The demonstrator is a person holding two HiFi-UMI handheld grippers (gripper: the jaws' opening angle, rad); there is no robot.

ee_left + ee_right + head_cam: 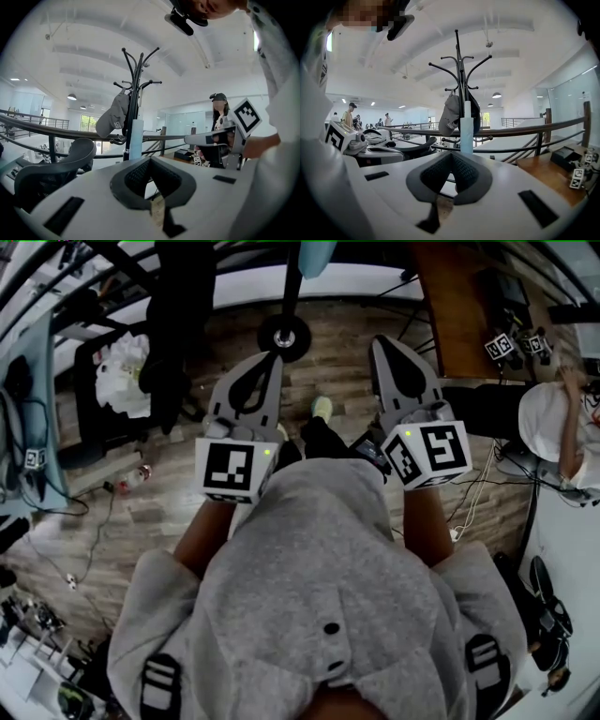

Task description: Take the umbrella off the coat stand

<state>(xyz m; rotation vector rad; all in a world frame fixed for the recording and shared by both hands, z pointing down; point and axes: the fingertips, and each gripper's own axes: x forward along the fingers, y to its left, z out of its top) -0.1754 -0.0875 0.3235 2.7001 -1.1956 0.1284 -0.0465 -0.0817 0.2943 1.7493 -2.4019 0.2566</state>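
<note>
I am holding both claws out level in front of me, side by side, each facing the black metal coat stand with curved hooks (460, 70), whose round base sits on the wood-plank floor (187, 493) ahead, between the two claws. The left gripper (150, 158) is clenched: its dark ribbed pads meet at the tips and nothing sits between them. The right gripper (451, 153) looks the same, its pads pressed together and empty. The pale blue folded umbrella (466, 129) hangs upright against the stand's pole, below the ring of hooks and in front of a dark curved metal railing (520, 131). It is well clear of both claws, and neither is touching it. Just beside it, a little higher on the pole, a grey baseball cap (449, 116) hangs from a hook. A black mesh office chair (56, 168) stands to the left of the stand, and a brown wooden desk (548, 171) lies off to my right. In the left gripper view, a person in a dark cap (218, 112) stands beyond the right gripper.
</note>
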